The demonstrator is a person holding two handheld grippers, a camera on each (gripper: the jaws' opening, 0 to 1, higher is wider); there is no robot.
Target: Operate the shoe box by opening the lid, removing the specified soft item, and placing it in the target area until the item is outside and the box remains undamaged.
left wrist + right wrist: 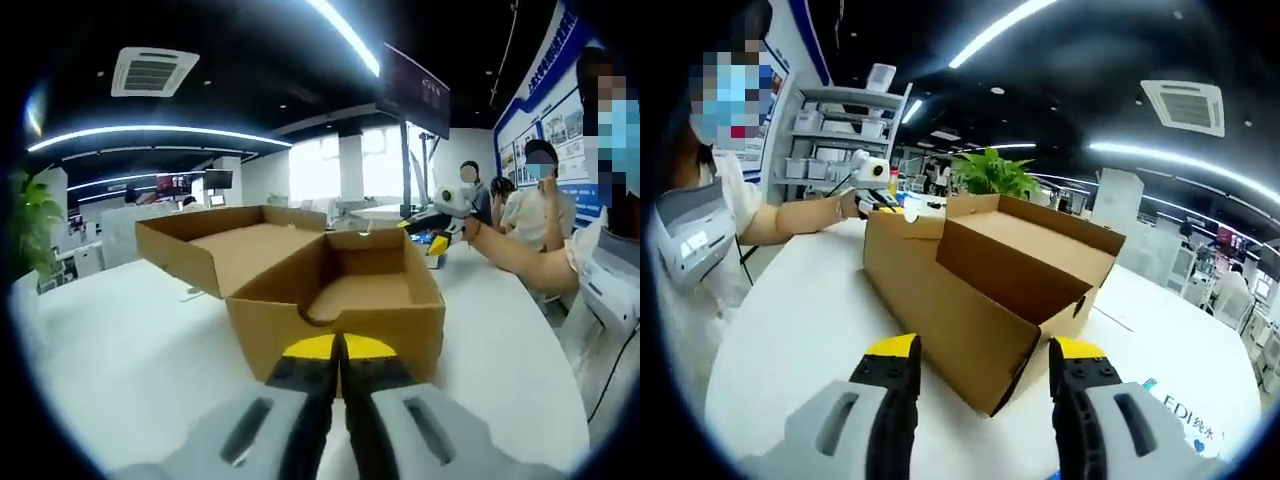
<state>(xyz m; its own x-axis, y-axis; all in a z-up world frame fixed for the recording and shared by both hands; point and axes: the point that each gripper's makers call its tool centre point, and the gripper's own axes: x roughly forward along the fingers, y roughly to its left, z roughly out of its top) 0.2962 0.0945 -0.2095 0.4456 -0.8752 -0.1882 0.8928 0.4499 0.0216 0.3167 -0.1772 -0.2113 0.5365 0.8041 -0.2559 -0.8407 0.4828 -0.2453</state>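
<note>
White, smooth tabletop (130, 350) bears an open cardboard shoe box (335, 300); left jaws pressed together, right jaws spread.

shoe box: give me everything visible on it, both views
The shoe box is plain brown corrugated cardboard, unprinted as far as shown. Its hinged lid is flipped fully open, inside facing up, hanging back from the far long edge. The tray interior looks empty in the left gripper view; its floor is partly hidden by the near wall, which has a curved notch in its rim. It sits flat on the white table. In the right gripper view the box shows a corner, untouched by the grippers.
</note>
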